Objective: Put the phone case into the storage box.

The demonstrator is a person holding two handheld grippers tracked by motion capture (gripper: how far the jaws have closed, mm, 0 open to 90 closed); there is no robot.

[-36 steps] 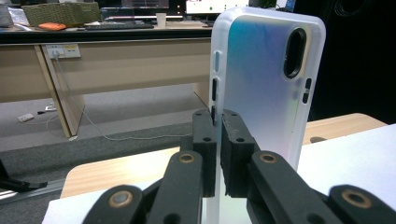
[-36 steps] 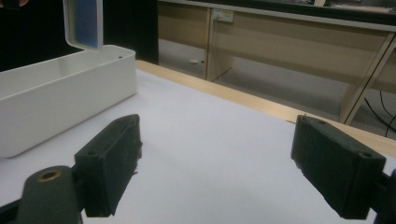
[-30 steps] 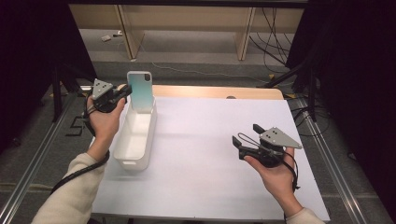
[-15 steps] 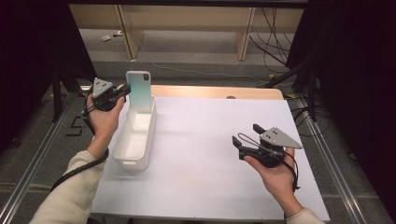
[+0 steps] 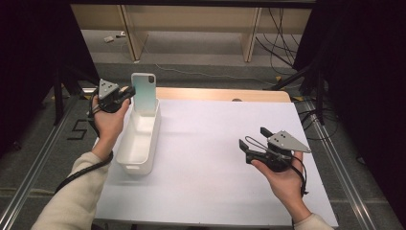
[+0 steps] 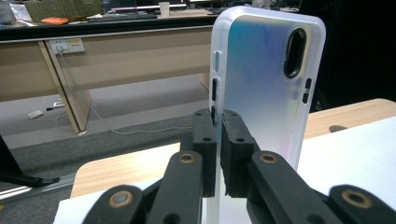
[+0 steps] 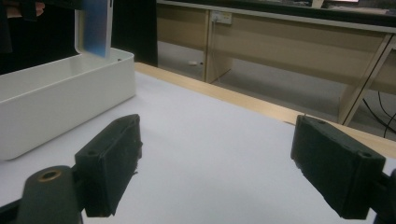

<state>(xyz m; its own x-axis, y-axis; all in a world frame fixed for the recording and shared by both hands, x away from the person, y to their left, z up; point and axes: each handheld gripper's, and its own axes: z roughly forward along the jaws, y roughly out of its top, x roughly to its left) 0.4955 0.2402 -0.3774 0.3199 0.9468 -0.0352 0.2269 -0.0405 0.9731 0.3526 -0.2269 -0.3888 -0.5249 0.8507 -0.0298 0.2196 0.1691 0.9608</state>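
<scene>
**Phone case held over the bin's far end — not yet set down**

Left side: the left gripper [image 5: 125,96] is clamped on the side edge of a phone case [image 5: 144,93], its jaws pinching the rim just below the side-button slots. The case stands upright, camera cutout at the top, pale blue-green back facing the camera. It hangs over the far end of the white bin [image 5: 128,158] — the right gripper view shows its lower edge [image 7: 95,28] above the bin's rim, with the bottom corner apparently clear of the floor, though contact with the far wall cannot be ruled out.

Middle: the white mat [image 5: 210,143] lies bare between the two hands.

Right side: the right gripper [image 5: 258,143] rests in the palm well apart from the bin, jaws spread wide with nothing between them.

Judgement: pick-up and carry look done. Left to do — lower the case into the bin and let go. The thin rim grip could let it swing on release.
</scene>
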